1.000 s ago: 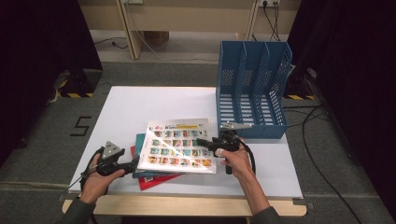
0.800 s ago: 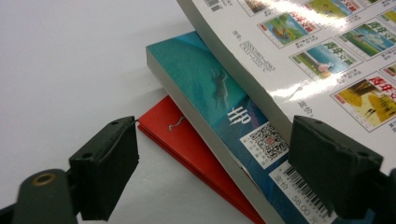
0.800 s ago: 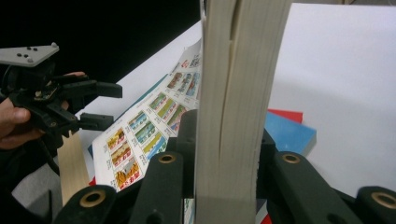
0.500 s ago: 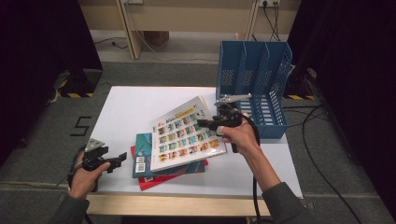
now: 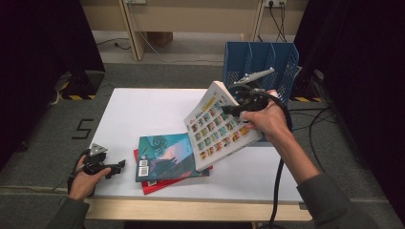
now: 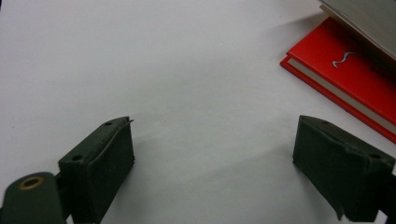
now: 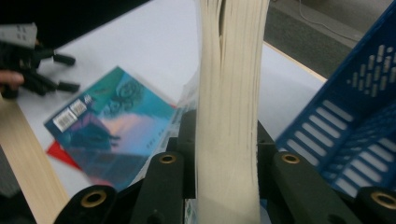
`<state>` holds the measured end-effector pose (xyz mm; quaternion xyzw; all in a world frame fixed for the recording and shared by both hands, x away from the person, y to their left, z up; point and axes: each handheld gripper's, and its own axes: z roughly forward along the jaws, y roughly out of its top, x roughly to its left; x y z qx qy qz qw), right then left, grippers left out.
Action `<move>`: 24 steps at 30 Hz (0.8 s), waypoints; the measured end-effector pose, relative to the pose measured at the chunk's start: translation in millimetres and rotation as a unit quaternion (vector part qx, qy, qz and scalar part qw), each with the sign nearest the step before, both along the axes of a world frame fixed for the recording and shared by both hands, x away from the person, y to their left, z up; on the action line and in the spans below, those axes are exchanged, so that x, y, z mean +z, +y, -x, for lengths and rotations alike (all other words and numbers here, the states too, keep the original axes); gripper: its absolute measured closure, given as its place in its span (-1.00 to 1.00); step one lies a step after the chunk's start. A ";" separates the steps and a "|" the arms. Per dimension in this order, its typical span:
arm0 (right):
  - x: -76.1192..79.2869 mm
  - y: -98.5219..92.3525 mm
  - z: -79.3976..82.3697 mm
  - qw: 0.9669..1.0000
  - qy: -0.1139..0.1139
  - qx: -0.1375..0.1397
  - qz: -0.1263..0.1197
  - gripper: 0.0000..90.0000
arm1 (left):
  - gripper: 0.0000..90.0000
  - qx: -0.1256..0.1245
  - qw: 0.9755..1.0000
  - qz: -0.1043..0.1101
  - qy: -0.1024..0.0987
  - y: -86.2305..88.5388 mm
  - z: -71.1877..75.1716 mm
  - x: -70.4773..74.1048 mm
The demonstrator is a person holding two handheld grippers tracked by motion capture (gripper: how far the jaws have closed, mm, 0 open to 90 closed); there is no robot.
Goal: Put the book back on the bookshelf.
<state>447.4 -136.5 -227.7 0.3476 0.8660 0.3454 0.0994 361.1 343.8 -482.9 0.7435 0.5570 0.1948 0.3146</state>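
The right gripper [image 5: 229, 109] was clenched on the picture-grid book [image 5: 220, 125], its jaws pinching the block of pages from both sides, as the right gripper view showed with the pale page edges [image 7: 229, 107] standing upright between them. The book hung tilted in the air above the right half of the white table [image 5: 143, 109], its top corner close to the front of the blue file rack [image 5: 260, 59] and its lower corner over the books left lying flat. The left gripper [image 5: 114, 166] lay low at the table's near left edge; its jaws had just been opening and stood wide apart with nothing but bare tabletop between them, well clear of the stack.

Judged from this, the work was sorting books from the table into the rack, and it was early: one book was lifted off the pile but not yet in a slot, and no book could be seen in the rack's compartments. What remained for this book was to bring it upright over a compartment and lower it in. After that, the teal-covered book [image 5: 165, 157] and the red book [image 5: 157, 183] beneath it still lay flat near the table's front edge, touching one another, waiting their turn. The rack stood at the table's far right corner.
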 end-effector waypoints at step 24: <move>-12.7 -8.8 2.5 0.993 0.049 -0.015 0.107 0.62 | -0.78 -0.003 1.000 0.002 -0.002 0.3 -0.6 -0.9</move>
